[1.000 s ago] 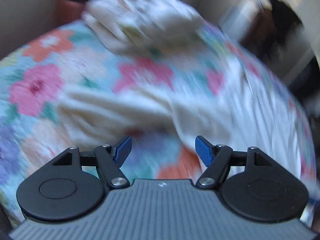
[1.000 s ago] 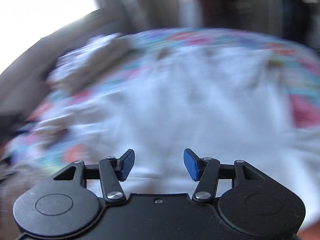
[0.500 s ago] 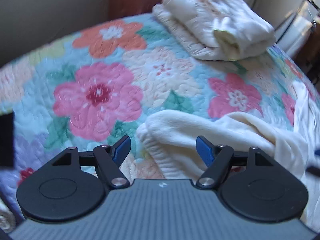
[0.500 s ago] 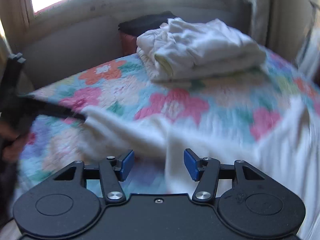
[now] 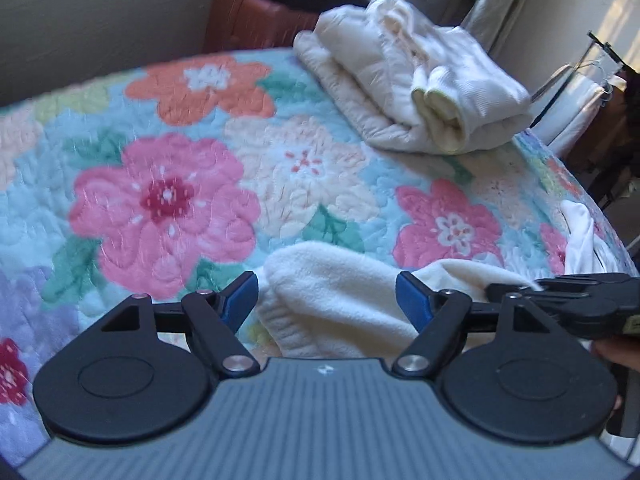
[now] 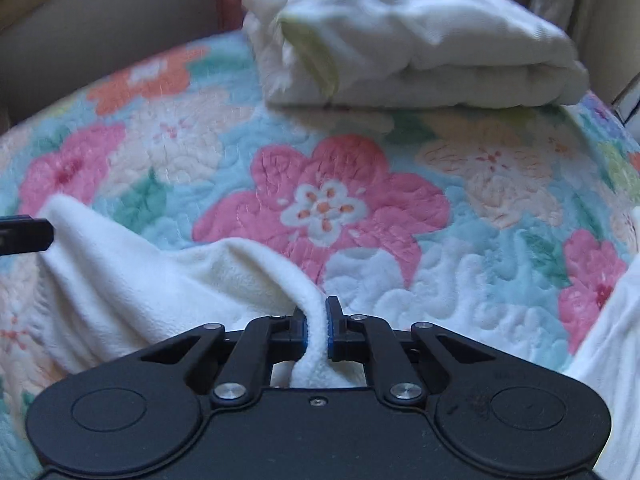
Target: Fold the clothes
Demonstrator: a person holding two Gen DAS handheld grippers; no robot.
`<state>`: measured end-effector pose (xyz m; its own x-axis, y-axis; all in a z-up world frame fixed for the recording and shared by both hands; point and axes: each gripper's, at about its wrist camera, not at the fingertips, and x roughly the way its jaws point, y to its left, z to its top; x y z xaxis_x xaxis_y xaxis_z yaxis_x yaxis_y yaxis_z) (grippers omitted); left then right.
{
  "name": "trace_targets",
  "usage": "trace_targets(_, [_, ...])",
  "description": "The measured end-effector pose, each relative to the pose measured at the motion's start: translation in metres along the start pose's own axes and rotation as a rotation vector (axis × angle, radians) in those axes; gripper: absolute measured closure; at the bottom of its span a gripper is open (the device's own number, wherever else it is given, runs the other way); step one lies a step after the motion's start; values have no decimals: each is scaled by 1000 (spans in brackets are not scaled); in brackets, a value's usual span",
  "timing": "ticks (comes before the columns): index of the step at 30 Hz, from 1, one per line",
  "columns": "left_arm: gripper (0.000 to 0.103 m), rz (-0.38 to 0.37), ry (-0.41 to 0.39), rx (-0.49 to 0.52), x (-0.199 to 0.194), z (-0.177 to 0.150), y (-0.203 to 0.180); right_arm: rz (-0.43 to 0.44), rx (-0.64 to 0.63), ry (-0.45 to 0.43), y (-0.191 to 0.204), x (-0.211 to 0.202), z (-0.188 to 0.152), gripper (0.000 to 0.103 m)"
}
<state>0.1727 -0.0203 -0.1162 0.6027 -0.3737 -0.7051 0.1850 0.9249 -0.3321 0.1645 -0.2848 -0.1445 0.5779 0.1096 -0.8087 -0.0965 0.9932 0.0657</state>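
Observation:
A cream fleece garment [image 5: 320, 308] lies rumpled on the flowered quilt [image 5: 160, 200]. Its ribbed cuff [image 5: 276, 320] sits between the fingers of my left gripper [image 5: 326, 284], whose jaws are opening and do not press on it. In the right wrist view my right gripper [image 6: 316, 316] is shut on a raised fold of the same fleece [image 6: 140, 280]. The right gripper [image 5: 492, 290] also shows at the right edge of the left wrist view, reaching onto the fleece. One tip of the left gripper [image 6: 24, 234] pokes in at the left edge of the right wrist view.
A folded stack of cream and white clothes [image 5: 420, 92] rests at the far side of the bed [image 6: 400, 40]. Another white garment [image 6: 612, 340] lies at the right edge. A brown leather piece [image 5: 248, 20] and a wall stand behind the bed.
My right gripper came lower and nearer the quilt and shut on a fold of the fleece. It now shows in the left wrist view. The left gripper has hardly moved since half a second ago.

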Motion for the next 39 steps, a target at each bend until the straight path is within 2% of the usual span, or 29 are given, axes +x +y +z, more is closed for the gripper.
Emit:
trace_targets(1, [28,11,0,14,-4,0,-3,36,45,-42,-7,-13,-4,97])
trace_targets(5, [28,14,21,32,-17,0,-15,80,100,-178,-20,-72,-29,97])
trace_targets(8, [28,-16,33,10,-27,-3,-17,169,126,-219,-26,-108,-61,97])
trace_targets(11, [24,-35,48,-10,-36,-7,-19,198,131,-203,-27,-128,-103,97])
trace_targets(15, [22,-45,116,-61,-36,-21,-13,165,155,-124,-35,-123,-157,97])
trace_targets(18, [23,-61,187,-137,-29,-32,-5,141,198,-104,-41,-112,-180,97])
trace_targets(22, [22,-97,240,-221,-26,-42,6,102,181,-105,-34,-105,-186,97])
trace_targets(27, [20,-150,275,-339,-27,-47,19,42,99,-80,-16,-96,-179,96])
trace_targets(30, [20,-132,226,-402,-46,-46,20,51,81,-66,-15,-97,-186,93])
trace_targets(34, [19,-113,190,-356,-59,-41,10,103,159,-66,-24,-95,-192,93])
trace_targets(37, [17,-99,202,-373,-49,-43,9,86,140,-66,-18,-95,-192,93])
trace_targets(39, [11,-98,225,-375,-37,-48,8,67,110,-65,-12,-95,-193,92])
